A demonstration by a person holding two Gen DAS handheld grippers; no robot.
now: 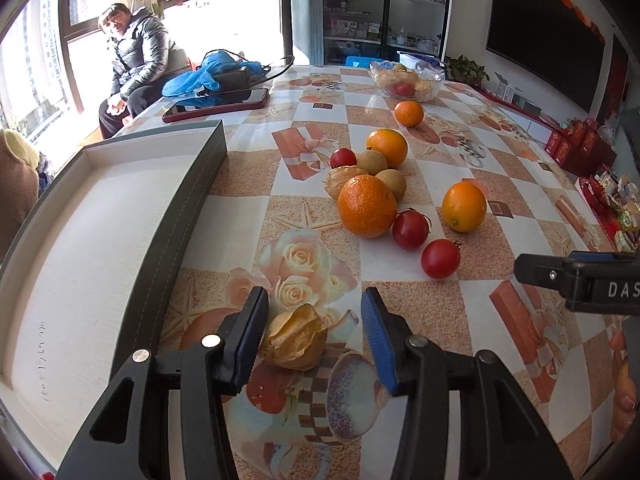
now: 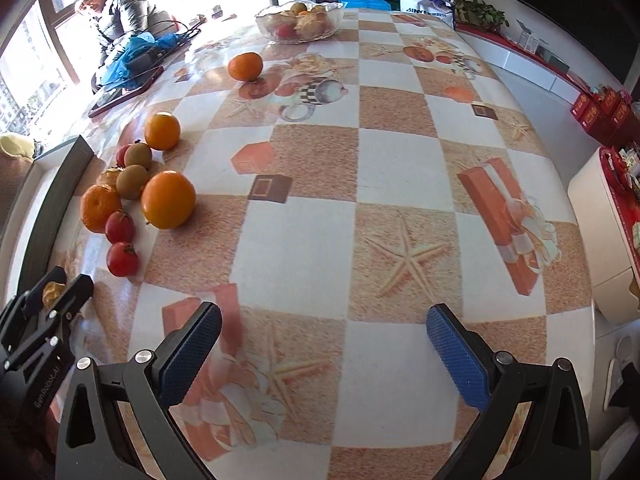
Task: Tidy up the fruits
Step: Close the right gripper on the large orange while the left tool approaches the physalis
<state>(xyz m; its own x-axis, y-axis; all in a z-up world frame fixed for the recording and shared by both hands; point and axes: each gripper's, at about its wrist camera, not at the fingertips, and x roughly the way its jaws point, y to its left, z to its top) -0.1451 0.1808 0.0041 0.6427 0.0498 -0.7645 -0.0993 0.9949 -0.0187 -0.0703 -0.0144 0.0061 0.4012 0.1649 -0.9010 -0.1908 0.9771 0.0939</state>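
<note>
The left gripper (image 1: 314,328) sits around the husk berry (image 1: 294,338), not squeezing both sides. Squeeze hard and the papery husk may crush. The tray (image 1: 80,240) waits at ten o'clock. The right gripper (image 2: 324,344) is wide open, holding nothing.

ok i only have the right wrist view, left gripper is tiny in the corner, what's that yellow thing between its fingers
Observer: A papery golden husk fruit, lying on the tablecloth between the pads of the left gripper.
Operator: is it gripped
Observer: Not yet. One pad touches it; the other stands clear, with a gap.
Operator: and the tray, i only see its wall
Observer: The tray lies right beside that gripper, and the white floor that shows holds no fruit.
</note>
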